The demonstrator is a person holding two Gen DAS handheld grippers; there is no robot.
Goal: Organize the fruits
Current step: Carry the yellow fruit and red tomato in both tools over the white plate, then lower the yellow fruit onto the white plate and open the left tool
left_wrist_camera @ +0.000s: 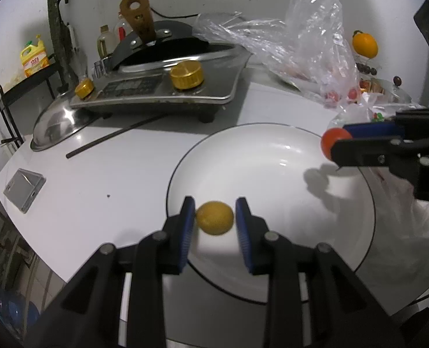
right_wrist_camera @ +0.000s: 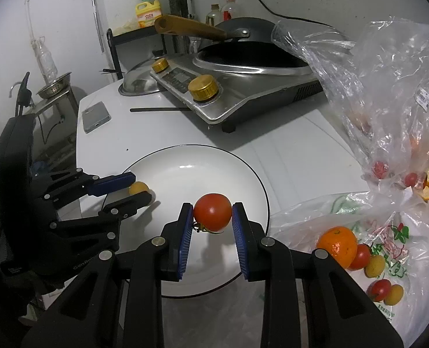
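Left gripper (left_wrist_camera: 214, 217) pinches a yellow fruit (left_wrist_camera: 214, 217) over the plate (left_wrist_camera: 272, 145); right gripper (right_wrist_camera: 212, 217) clamps a red tomato (right_wrist_camera: 212, 211).

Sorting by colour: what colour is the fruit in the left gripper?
Yellow fruit, clearest in the left wrist view.

An induction cooker (right_wrist_camera: 237, 92) with two gold knobs sits at upper centre of the right view, a dark wok (right_wrist_camera: 252, 49) with a wooden handle on it. Left of it lie a steel lid (right_wrist_camera: 139, 82), a black chopstick (right_wrist_camera: 159, 109) and a grey phone (right_wrist_camera: 96, 117) on the white surface (right_wrist_camera: 287, 150). A yellow detergent bottle (right_wrist_camera: 148, 14) stands on a black rack at the top.
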